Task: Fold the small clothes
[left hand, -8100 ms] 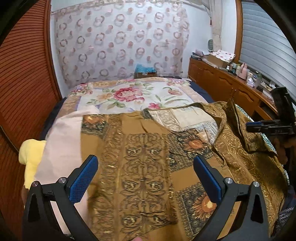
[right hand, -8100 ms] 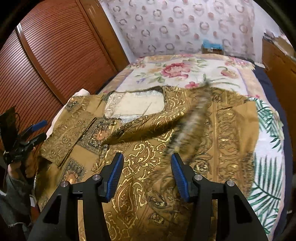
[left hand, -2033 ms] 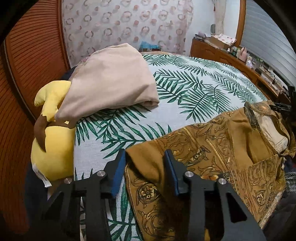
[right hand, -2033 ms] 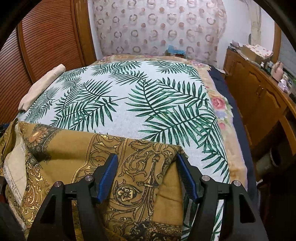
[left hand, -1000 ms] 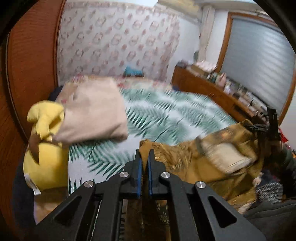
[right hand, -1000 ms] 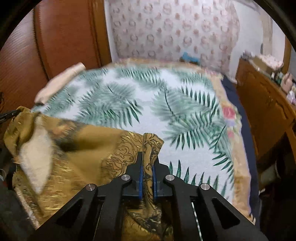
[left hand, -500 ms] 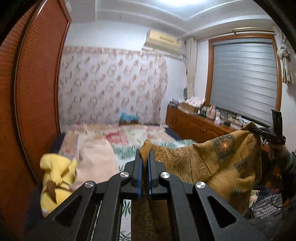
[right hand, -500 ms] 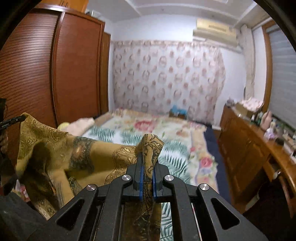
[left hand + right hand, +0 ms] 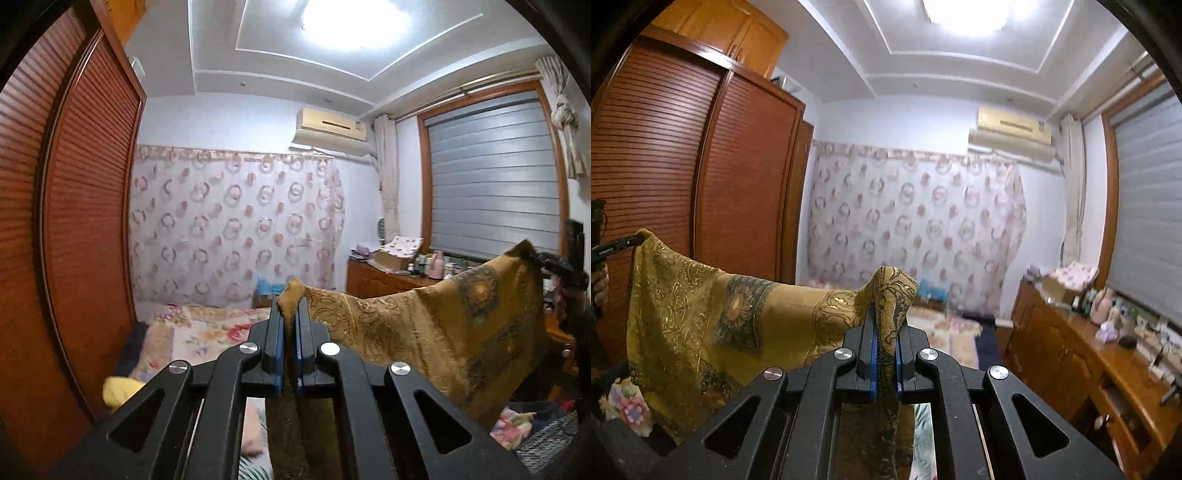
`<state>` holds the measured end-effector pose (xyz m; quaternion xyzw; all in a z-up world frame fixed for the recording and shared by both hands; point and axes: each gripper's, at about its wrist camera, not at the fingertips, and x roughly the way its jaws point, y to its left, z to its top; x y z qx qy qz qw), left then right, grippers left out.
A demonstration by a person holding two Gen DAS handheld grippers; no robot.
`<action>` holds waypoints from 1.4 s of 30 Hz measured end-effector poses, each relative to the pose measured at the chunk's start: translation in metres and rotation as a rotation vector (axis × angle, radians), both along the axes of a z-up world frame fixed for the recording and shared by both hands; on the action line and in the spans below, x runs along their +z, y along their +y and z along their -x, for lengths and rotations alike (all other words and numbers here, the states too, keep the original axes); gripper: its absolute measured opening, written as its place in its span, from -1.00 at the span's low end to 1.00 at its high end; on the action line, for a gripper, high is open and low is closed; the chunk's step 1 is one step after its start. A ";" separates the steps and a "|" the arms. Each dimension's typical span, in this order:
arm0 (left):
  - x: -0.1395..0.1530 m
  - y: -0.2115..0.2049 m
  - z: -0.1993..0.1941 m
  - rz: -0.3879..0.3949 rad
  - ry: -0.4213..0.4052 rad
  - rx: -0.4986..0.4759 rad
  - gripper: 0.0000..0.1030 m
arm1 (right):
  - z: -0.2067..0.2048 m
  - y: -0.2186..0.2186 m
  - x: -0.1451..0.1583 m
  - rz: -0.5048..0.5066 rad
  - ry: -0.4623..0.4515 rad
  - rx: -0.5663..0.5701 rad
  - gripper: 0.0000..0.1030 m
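Observation:
A brown-gold patterned garment point(image 9: 436, 325) hangs stretched in the air between my two grippers. My left gripper point(image 9: 289, 314) is shut on one corner of it. My right gripper point(image 9: 886, 325) is shut on the other corner, and the cloth point(image 9: 713, 317) spreads to the left in the right wrist view. Each view shows the other gripper at the far end of the cloth: the right one point(image 9: 561, 269) at the right edge, the left one point(image 9: 613, 247) at the left edge. Both are raised high above the bed.
The bed with a floral cover point(image 9: 207, 332) lies below, with a yellow plush toy point(image 9: 118, 391) at its left edge. A red-brown louvred wardrobe point(image 9: 74, 240) stands on the left. A wooden dresser point(image 9: 1078, 347) with clutter runs along the right wall under the window.
Both grippers have lifted the garment higher; the views have tilted up towards the ceiling, and the cloth hangs spread between them.

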<state>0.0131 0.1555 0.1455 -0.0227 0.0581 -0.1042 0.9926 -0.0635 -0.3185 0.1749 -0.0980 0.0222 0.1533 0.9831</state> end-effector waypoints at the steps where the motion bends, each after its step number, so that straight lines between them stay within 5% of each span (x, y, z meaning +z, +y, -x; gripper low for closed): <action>1: 0.002 0.001 -0.012 -0.002 0.007 0.007 -0.89 | -0.008 0.002 0.001 0.006 -0.003 -0.006 -0.88; 5: -0.002 0.010 -0.087 -0.055 0.078 0.080 -0.89 | -0.071 0.024 0.007 0.055 0.027 -0.035 -0.88; 9: -0.039 0.019 -0.179 -0.126 0.188 0.145 -0.83 | -0.188 0.055 -0.017 0.119 0.130 -0.130 -0.87; 13: -0.094 0.029 -0.247 -0.125 0.357 0.117 -0.64 | -0.288 0.072 -0.070 0.146 0.362 -0.242 -0.22; 16: -0.123 0.027 -0.256 -0.126 0.401 0.100 -0.42 | -0.318 0.069 -0.115 0.089 0.459 -0.288 -0.13; 21: -0.147 0.021 -0.244 -0.112 0.438 0.038 0.29 | -0.324 0.071 -0.161 0.096 0.546 -0.233 -0.11; 25: -0.159 0.008 -0.236 -0.111 0.470 0.012 0.51 | -0.312 0.058 -0.179 0.088 0.584 -0.199 -0.11; 42: -0.223 -0.044 -0.155 -0.109 0.608 -0.044 0.51 | -0.229 -0.018 -0.208 0.031 0.680 -0.211 -0.11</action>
